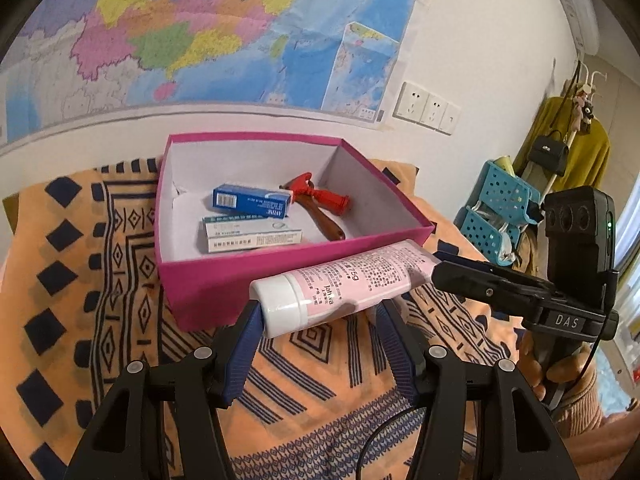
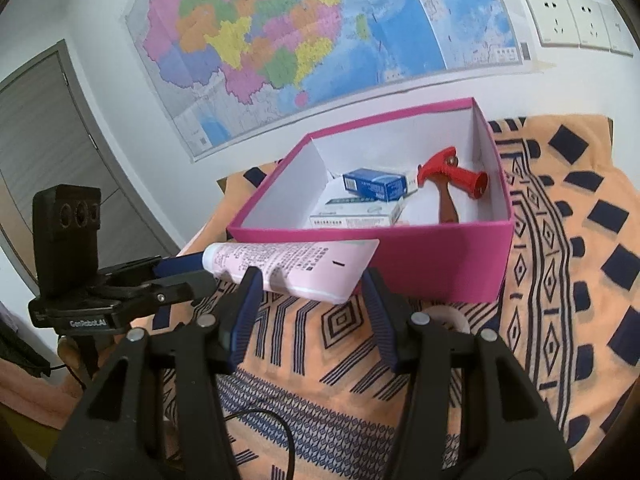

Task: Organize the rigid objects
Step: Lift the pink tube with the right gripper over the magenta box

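A pink tube (image 1: 352, 280) with a white cap hangs above the patterned cloth, just in front of the pink box (image 1: 240, 284). My left gripper (image 1: 320, 316) is shut on its cap end, blue pads on either side. My right gripper (image 1: 436, 272) is shut on the flat crimped end. In the right wrist view the tube (image 2: 296, 260) lies across my right gripper (image 2: 312, 284), and the left gripper (image 2: 196, 270) clamps the far cap end. The box (image 2: 400, 260) holds a blue carton (image 1: 252, 200), a white carton (image 1: 252, 234) and a red-handled tool (image 1: 320, 196).
An orange cloth (image 1: 100, 280) with dark patterns covers the surface. A wall with a map (image 1: 200, 32) and sockets (image 1: 428, 108) stands right behind the box. A blue perforated basket (image 1: 496, 208) and a coat rack (image 1: 572, 144) are at the right. A door (image 2: 48, 128) is at the left.
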{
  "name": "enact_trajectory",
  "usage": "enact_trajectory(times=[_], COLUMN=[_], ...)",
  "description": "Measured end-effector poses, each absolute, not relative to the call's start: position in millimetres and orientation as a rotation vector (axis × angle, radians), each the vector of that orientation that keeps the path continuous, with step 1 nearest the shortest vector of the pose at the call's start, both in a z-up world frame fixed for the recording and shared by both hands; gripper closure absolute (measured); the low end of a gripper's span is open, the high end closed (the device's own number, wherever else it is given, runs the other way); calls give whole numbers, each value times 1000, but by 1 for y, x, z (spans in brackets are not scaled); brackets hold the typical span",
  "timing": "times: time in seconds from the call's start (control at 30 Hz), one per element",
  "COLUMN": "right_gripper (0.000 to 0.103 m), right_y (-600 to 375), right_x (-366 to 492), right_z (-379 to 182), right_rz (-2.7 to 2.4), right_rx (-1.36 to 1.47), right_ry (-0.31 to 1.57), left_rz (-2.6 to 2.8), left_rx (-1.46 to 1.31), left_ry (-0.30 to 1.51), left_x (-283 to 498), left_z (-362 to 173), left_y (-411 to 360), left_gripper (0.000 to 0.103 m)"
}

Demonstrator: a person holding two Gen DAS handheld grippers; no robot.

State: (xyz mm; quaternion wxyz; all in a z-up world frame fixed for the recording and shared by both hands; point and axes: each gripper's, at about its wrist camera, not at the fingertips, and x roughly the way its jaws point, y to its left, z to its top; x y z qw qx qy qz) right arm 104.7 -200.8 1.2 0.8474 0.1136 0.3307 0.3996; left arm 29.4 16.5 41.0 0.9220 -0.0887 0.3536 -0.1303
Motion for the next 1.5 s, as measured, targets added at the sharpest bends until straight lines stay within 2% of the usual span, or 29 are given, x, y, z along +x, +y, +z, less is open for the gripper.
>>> enact_trajectory(times=[0.57, 1.5], right_gripper=[49, 49], right_y=[-204, -195], right_x=[131, 179], right_z=[26, 11], right_rz=[844, 812], right_rx=[251, 240], right_ry=[617, 671], left_rz=[-249, -202], left_rx=[-140, -117], left_ry=[675, 689], left_x=[58, 107], left_z=[60, 51], left_y=[15, 17], left_gripper=[45, 45])
